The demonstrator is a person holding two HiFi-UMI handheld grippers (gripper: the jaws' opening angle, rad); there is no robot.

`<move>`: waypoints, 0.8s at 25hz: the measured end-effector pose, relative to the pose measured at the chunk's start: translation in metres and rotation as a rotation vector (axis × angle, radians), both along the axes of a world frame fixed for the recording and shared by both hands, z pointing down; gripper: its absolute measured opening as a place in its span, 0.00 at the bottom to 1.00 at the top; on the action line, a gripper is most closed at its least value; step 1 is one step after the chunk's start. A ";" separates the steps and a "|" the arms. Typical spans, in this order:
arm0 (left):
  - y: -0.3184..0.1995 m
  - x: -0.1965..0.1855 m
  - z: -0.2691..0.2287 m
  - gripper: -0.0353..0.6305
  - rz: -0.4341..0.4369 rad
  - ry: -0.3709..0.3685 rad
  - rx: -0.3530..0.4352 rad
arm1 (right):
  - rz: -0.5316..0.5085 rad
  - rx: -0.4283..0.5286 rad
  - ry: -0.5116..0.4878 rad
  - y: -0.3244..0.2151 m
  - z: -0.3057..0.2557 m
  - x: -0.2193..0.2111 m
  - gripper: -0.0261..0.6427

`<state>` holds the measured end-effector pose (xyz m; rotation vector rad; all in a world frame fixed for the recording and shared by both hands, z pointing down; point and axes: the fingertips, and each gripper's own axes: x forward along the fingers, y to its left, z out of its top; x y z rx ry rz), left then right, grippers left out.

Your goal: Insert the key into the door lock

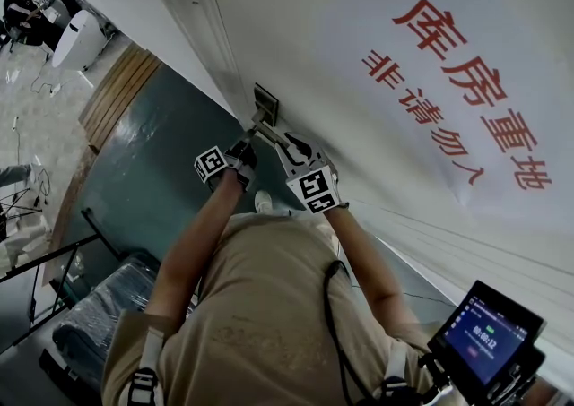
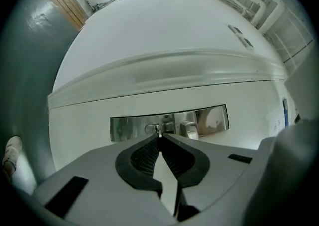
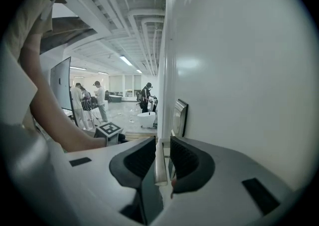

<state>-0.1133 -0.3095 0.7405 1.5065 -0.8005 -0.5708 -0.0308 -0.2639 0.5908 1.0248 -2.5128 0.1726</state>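
Pinches key in closed left gripper, tip at the keyhole but seemingly not pushed home; clamps door handle in right gripper.

Door white; sheet on it white with red characters. Lock plate mirror silver, key silver, door handle pale silver. Left tool and right tool: grey shells, black ribbed pads. Marker cubes: black-and-white squares. Floor teal.
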 end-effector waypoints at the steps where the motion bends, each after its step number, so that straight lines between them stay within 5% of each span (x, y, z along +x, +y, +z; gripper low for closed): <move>1: 0.000 0.000 0.000 0.10 0.001 0.000 0.001 | 0.001 -0.001 0.000 0.000 0.000 0.000 0.15; 20: -0.003 -0.006 0.005 0.10 -0.017 0.009 -0.003 | -0.003 -0.012 0.024 0.000 0.007 0.002 0.15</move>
